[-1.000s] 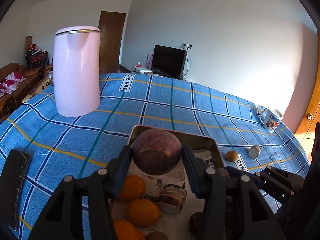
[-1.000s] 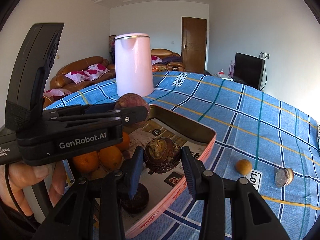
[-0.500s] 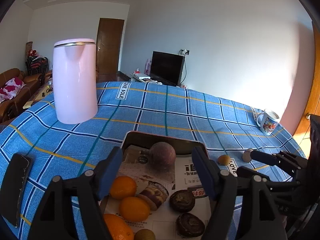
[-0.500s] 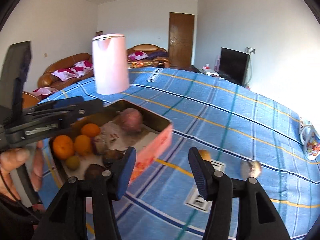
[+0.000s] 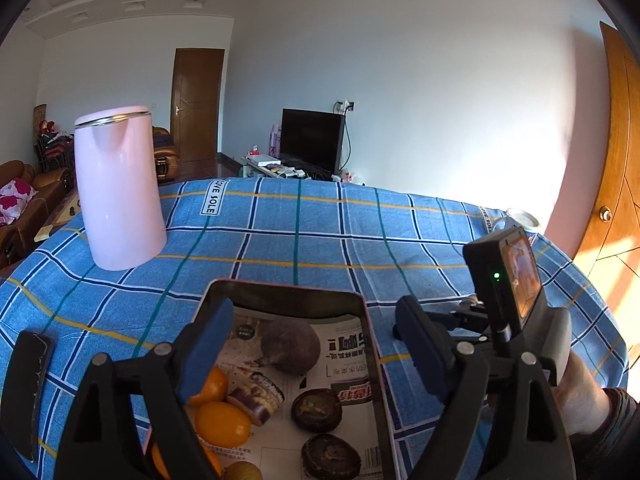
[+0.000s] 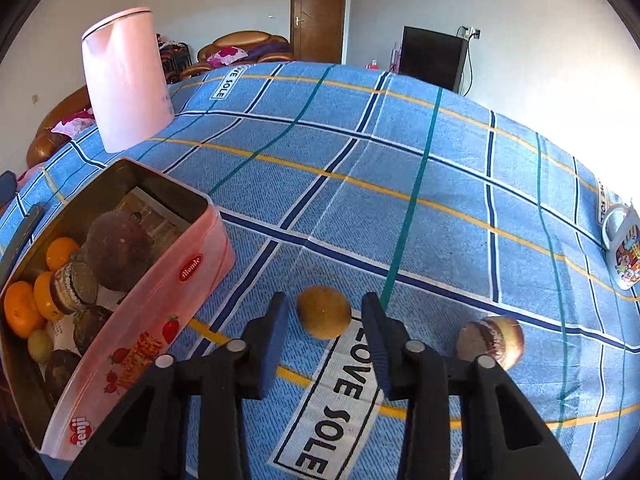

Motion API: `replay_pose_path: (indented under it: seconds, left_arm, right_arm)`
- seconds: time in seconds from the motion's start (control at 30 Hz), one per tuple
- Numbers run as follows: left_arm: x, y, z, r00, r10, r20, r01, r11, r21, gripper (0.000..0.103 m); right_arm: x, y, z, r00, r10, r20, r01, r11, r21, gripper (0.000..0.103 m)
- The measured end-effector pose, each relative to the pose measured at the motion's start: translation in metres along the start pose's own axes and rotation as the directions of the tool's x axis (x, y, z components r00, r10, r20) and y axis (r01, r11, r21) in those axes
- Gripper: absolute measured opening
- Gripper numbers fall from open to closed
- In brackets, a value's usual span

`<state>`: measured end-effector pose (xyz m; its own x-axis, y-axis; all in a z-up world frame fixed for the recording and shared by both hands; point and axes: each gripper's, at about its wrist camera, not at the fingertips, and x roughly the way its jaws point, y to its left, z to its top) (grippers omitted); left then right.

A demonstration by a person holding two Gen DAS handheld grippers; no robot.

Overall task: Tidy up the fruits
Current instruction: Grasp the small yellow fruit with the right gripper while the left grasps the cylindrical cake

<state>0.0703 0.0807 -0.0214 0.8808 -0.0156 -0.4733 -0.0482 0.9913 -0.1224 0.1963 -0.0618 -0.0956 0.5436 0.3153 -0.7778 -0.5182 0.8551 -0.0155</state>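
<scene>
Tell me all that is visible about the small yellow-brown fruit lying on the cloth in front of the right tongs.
The small yellow-brown fruit is round, with dull, finely speckled skin and no stem showing. It lies on the blue checked tablecloth, at the edge of a white printed label, outside the pink tin. It sits between the closing fingers of the right tongs; neither pad presses it yet.

A pink kettle (image 5: 120, 188) stands on the blue checked tablecloth (image 6: 360, 160), a mug (image 6: 624, 248) well apart.
</scene>
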Motion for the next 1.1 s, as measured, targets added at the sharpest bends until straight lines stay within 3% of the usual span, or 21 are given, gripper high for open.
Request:
replay_pose_path:
  seconds: [0.1, 0.23, 0.4, 0.53, 0.67, 0.83, 1.1]
  left_arm:
    - [0.002, -0.009, 0.003, 1.000, -0.014, -0.009, 0.014, 1.000, 0.016, 0.086]
    - [0.007, -0.028, 0.009, 0.999, -0.034, -0.022, 0.035, 0.998, 0.047, 0.086]
    - [0.034, -0.071, 0.011, 0.994, -0.074, -0.081, 0.083, 0.990, 0.112, 0.086]
    - [0.068, -0.103, 0.006, 0.979, -0.115, -0.168, 0.134, 0.985, 0.111, 0.086]
    - [0.097, -0.131, -0.004, 0.964, -0.130, -0.233, 0.157, 0.982, 0.104, 0.086]
    - [0.126, -0.157, -0.012, 0.941, -0.155, -0.301, 0.196, 0.975, 0.109, 0.085]
    - [0.157, -0.173, -0.015, 0.914, -0.172, -0.368, 0.224, 0.969, 0.104, 0.068]
  right_arm:
    - [-0.005, -0.005, -0.002, 0.999, 0.025, 0.023, -0.025, 0.999, 0.023, 0.029]
    - [-0.041, -0.019, -0.015, 0.992, 0.016, 0.126, -0.022, 0.998, 0.051, 0.029]
    - [-0.078, -0.068, -0.039, 0.972, -0.120, 0.201, 0.090, 0.984, 0.153, 0.029]
    - [-0.080, -0.118, -0.055, 0.966, -0.191, 0.176, 0.140, 0.953, 0.267, 0.029]
    - [-0.079, -0.146, -0.063, 0.965, -0.210, 0.155, 0.149, 0.932, 0.331, 0.029]
    - [-0.081, -0.156, -0.067, 0.966, -0.211, 0.151, 0.148, 0.927, 0.345, 0.029]
    - [-0.082, -0.165, -0.071, 0.971, -0.178, 0.160, 0.105, 0.916, 0.386, 0.029]
